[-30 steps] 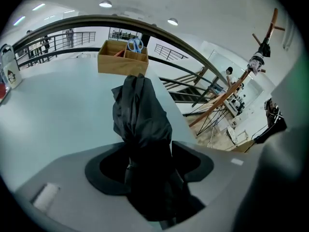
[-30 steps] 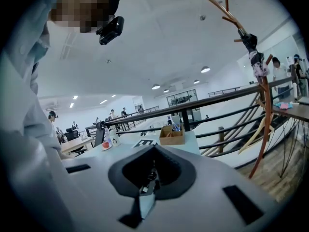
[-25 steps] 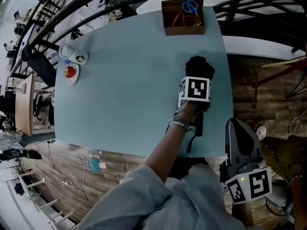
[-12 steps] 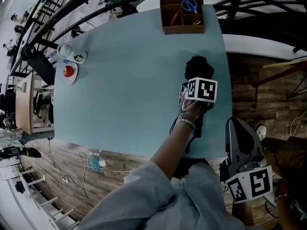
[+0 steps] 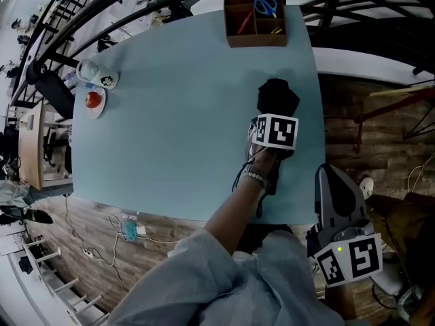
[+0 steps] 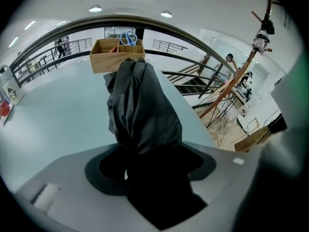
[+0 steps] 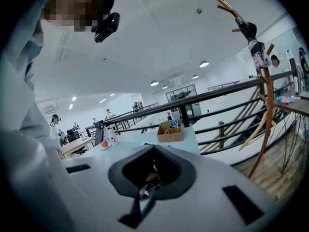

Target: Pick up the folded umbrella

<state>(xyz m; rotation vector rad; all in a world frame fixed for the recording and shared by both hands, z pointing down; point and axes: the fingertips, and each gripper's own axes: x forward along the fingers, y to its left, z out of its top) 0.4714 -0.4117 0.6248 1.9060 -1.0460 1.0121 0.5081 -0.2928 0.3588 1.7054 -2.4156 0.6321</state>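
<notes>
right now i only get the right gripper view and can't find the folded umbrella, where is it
Observer: The folded umbrella lies on the light blue table near its right edge, short of the wooden organiser.
Operator: is the left gripper on it
Observer: The left gripper is over its near end, the umbrella between its wide jaws, which have just been closing.
Operator: and mine
Observer: The right gripper hangs off the table's near right corner, above the wooden floor.

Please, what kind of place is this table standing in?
Probably an open-plan office: a black railing runs behind the table, desks with people stand beyond it, and a wooden box on the table holds scissors.
</notes>
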